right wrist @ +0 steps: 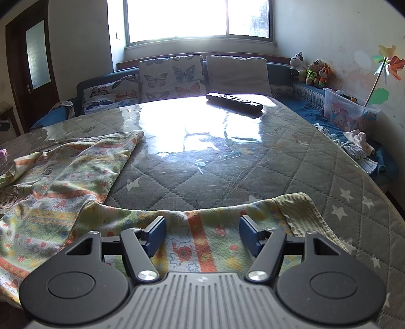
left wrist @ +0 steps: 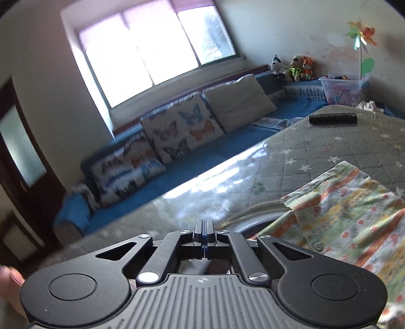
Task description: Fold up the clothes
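1. Left wrist: my left gripper (left wrist: 204, 229) has its fingers pressed together with nothing between them that I can make out, though motion blur smears this view. The patterned shirt (left wrist: 349, 217) lies off to its right on the quilted table (left wrist: 316, 149).
2. Right wrist: my right gripper (right wrist: 202, 234) stands spread wide just over a sleeve (right wrist: 210, 227), which runs crosswise under both fingers with its cuff (right wrist: 301, 212) to the right, so this hand is nearer.

Daylight floods in through the window (right wrist: 197, 19), blown out white; strong glare sheets the desk (right wrist: 192, 126); left view motion-blurred, fisheye-bent edges
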The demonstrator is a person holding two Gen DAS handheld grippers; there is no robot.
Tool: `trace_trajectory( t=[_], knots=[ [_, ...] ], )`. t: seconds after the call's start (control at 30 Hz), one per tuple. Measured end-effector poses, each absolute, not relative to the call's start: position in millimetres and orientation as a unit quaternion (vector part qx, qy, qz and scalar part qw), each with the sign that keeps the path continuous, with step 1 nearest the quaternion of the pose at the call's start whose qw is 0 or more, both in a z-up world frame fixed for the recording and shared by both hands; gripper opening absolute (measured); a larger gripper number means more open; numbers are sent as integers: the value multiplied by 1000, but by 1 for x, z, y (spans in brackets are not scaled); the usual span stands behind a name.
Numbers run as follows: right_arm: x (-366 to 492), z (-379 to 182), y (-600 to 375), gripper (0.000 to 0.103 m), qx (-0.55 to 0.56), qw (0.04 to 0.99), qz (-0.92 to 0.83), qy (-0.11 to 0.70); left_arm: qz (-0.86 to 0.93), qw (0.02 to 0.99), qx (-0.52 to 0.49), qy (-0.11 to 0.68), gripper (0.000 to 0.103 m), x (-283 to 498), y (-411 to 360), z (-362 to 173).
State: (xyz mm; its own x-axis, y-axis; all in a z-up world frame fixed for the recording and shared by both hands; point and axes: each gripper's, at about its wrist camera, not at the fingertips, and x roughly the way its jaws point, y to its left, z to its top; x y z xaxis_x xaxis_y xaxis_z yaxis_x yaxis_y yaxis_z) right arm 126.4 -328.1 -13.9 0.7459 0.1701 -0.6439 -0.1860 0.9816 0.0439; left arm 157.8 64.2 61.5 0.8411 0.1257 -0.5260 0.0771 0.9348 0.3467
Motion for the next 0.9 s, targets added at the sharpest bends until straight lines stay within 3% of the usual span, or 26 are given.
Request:
trace_trajectory(
  t=[0.1,0.47,0.6,0.9],
  knots=[
    [126,-14,-328,67,-12,934,95,343,15,940,208,270,0,153,63,66],
    [126,-14,-328,67,-11,934,94,343,-16,913,169,370,11,151,72,17],
    [126,-14,-327,67,-12,934,94,344,-23,905,156,394,31,151,75,3],
    [126,-14,-328,67,-11,934,93,343,-28,911,122,393,32,153,81,0]
  ],
)
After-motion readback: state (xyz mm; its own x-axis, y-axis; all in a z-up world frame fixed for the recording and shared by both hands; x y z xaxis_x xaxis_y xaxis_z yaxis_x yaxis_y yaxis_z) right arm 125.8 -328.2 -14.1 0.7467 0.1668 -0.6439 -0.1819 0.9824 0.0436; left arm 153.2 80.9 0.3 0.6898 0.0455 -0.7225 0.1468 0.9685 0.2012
